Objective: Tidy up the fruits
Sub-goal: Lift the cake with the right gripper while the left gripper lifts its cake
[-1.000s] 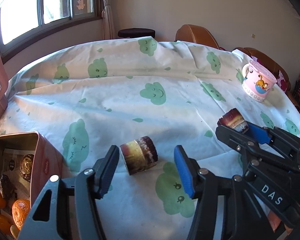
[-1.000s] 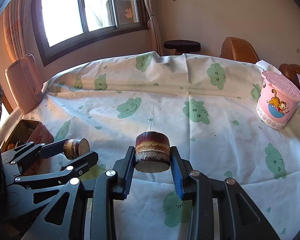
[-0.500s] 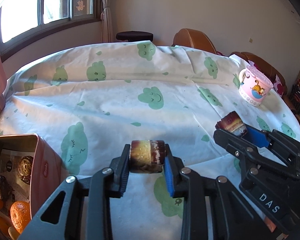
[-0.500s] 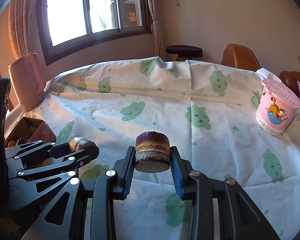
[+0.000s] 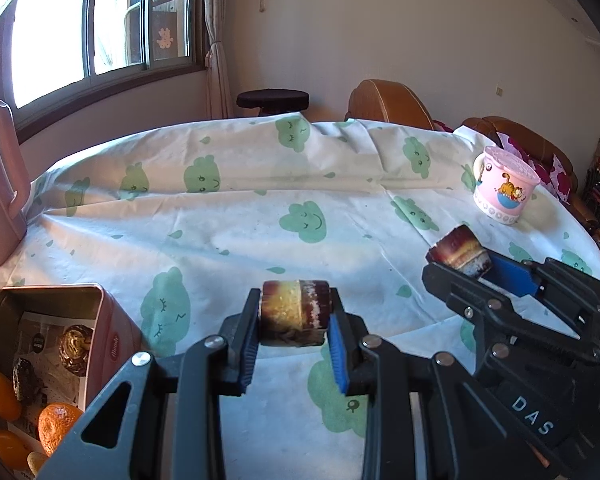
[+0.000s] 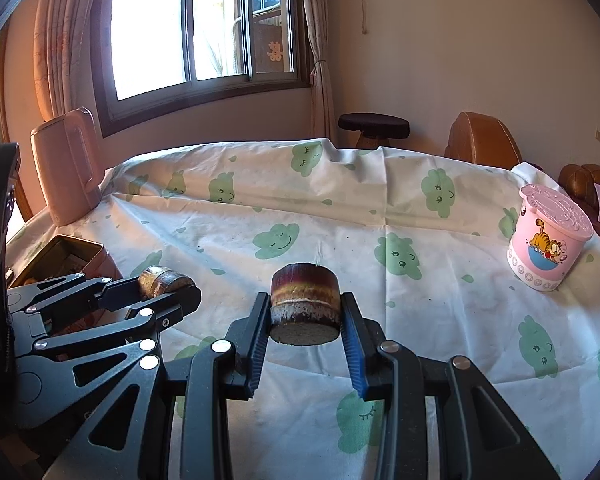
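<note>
In the left wrist view, my left gripper point(image 5: 294, 298) is shut on a short brown-and-purple sugarcane piece point(image 5: 292, 314), held on its side a little above the cloud-print tablecloth point(image 5: 228, 216). My right gripper point(image 6: 305, 300) is shut on a second sugarcane piece point(image 6: 304, 300), held upright with its cut end down. Each gripper also shows in the other's view: the right gripper point(image 5: 460, 258) at the right with its piece point(image 5: 458, 250), the left gripper point(image 6: 166, 282) at the left. An open pink tin point(image 5: 48, 290) at the lower left holds oranges point(image 5: 58, 424) and dark wrapped sweets.
A pink lidded cartoon mug point(image 5: 502, 188) stands at the table's right side. A pink jug point(image 6: 66, 164) stands at the far left edge. Brown chairs point(image 6: 480, 140) and a dark stool point(image 6: 374, 126) stand behind the table. The tin point(image 6: 80, 248) sits beside the left gripper.
My left gripper closed on the sugarcane piece that lay on the cloth and raised it slightly. The right gripper kept its piece and stayed about where it was.
</note>
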Available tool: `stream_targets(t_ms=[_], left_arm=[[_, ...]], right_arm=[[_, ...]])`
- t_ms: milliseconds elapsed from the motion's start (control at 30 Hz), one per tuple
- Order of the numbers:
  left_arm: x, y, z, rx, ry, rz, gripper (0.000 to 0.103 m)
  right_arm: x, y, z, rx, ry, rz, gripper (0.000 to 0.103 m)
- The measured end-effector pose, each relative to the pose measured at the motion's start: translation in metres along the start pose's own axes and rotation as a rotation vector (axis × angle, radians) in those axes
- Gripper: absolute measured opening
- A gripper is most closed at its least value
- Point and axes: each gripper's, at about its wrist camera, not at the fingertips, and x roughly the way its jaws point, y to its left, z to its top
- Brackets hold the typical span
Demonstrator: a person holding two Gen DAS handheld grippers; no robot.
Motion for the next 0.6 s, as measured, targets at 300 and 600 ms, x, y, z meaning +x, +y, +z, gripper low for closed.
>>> stream_targets(t_ms=[300, 600], left_arm=[[-0.006, 0.002, 0.000, -0.012, -0.033, 0.003, 0.032], [-0.015, 0.002, -0.001, -0.009, -0.074, 0.014, 0.032]], right_arm=[[-0.006, 0.001, 0.000, -0.004, -0.033, -0.005, 0.036], [-0.012, 0.002, 0.000, -0.008, -0.068, -0.013, 0.036]])
